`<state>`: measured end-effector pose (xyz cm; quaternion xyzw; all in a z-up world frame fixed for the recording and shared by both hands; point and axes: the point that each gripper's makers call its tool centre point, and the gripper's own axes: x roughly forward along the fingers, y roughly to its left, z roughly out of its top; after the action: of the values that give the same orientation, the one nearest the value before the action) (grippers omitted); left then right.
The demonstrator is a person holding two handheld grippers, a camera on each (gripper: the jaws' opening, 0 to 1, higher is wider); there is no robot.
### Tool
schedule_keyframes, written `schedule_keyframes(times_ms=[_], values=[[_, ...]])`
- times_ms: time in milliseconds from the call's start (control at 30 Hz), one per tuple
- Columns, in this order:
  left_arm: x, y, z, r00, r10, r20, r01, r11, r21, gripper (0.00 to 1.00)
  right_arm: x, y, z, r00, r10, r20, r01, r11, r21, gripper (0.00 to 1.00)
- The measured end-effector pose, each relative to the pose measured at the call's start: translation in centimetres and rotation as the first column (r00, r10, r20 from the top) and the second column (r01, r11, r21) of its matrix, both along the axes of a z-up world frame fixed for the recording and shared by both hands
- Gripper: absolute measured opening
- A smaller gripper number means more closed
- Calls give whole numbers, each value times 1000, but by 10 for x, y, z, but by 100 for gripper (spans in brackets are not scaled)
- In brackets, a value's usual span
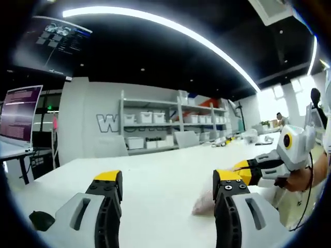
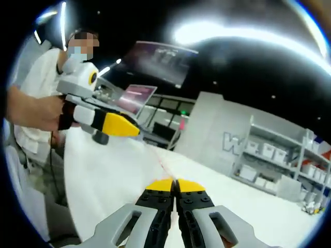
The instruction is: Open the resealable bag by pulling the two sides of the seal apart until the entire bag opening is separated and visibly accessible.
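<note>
The resealable bag is a clear, pinkish pouch low over the white table, just left of my left gripper's right jaw. My left gripper is open wide with nothing between its jaws. The right gripper comes in from the right, its yellow tips at the bag's far end, partly hidden by my left jaw. In the right gripper view my right gripper is shut, and a thin pink edge of the bag runs up from between the tips. The left gripper hangs beyond it, held by a hand.
A person stands at the table's left side in the right gripper view. A monitor stands on a desk at the left. Shelves with white bins line the back wall. A small dark object lies on the table.
</note>
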<state>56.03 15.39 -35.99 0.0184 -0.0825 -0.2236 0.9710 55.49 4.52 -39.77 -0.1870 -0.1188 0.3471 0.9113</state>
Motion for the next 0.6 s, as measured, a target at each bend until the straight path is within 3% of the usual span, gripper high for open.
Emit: schedule_keyframes(times_ms=[267, 600], values=[[-9, -2, -15, 999, -10, -32, 10, 1000, 15, 71, -10, 2, -4, 1000, 14, -4, -14, 1000, -25, 0], [-16, 5, -21, 999, 5, -42, -4, 1000, 16, 71, -24, 2, -11, 1000, 25, -19, -26, 998, -54, 1]])
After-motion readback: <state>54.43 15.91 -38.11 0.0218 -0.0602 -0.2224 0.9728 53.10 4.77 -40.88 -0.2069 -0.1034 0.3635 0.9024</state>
